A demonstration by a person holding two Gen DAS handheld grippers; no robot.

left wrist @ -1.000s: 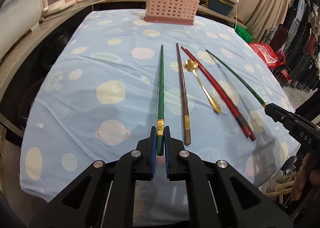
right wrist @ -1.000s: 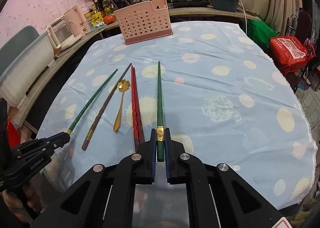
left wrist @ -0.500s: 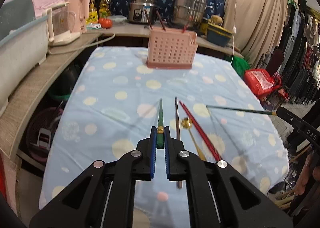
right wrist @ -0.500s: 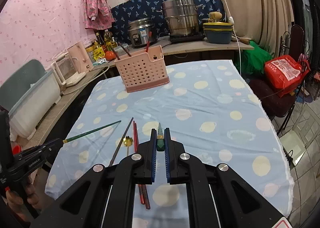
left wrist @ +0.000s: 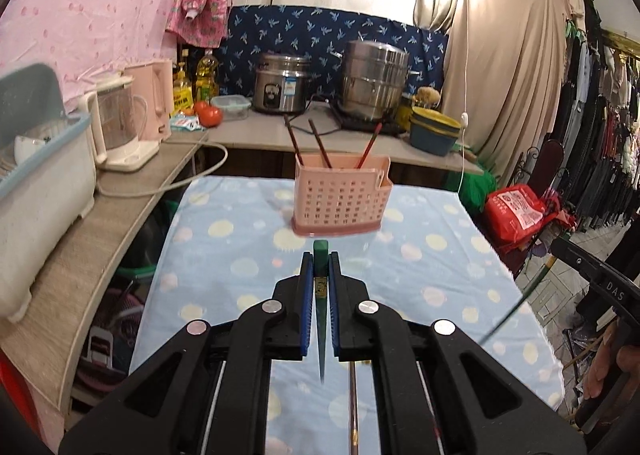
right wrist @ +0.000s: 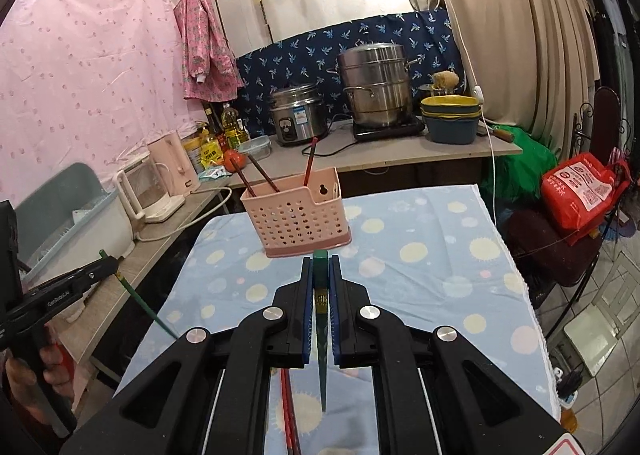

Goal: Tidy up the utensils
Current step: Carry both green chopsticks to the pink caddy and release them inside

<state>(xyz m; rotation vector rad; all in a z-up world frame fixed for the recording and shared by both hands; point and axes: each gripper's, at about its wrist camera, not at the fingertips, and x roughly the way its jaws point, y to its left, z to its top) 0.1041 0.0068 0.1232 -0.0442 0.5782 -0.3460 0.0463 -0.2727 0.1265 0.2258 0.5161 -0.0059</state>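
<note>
My left gripper (left wrist: 320, 264) is shut on a green chopstick (left wrist: 321, 319), held upright with its tip hanging down above the table. My right gripper (right wrist: 320, 264) is shut on a second green chopstick (right wrist: 321, 347), also tip down. A pink perforated utensil basket (left wrist: 340, 201) stands at the far end of the table, with three chopsticks in it; it also shows in the right wrist view (right wrist: 298, 215). A brown chopstick (left wrist: 353, 407) and red chopsticks (right wrist: 287, 411) lie on the cloth below the grippers.
The table has a blue dotted cloth (left wrist: 224, 255). A counter behind holds a rice cooker (left wrist: 282, 83), steel pot (left wrist: 374, 81), blue bowls (left wrist: 434, 131) and a kettle (left wrist: 118, 123). A dish rack (left wrist: 36, 183) stands left. A red bag (right wrist: 580, 187) sits right.
Both grippers have lifted their green chopsticks off the table and tilted up, so the chopsticks now hang tip down and the basket sits straight ahead.
</note>
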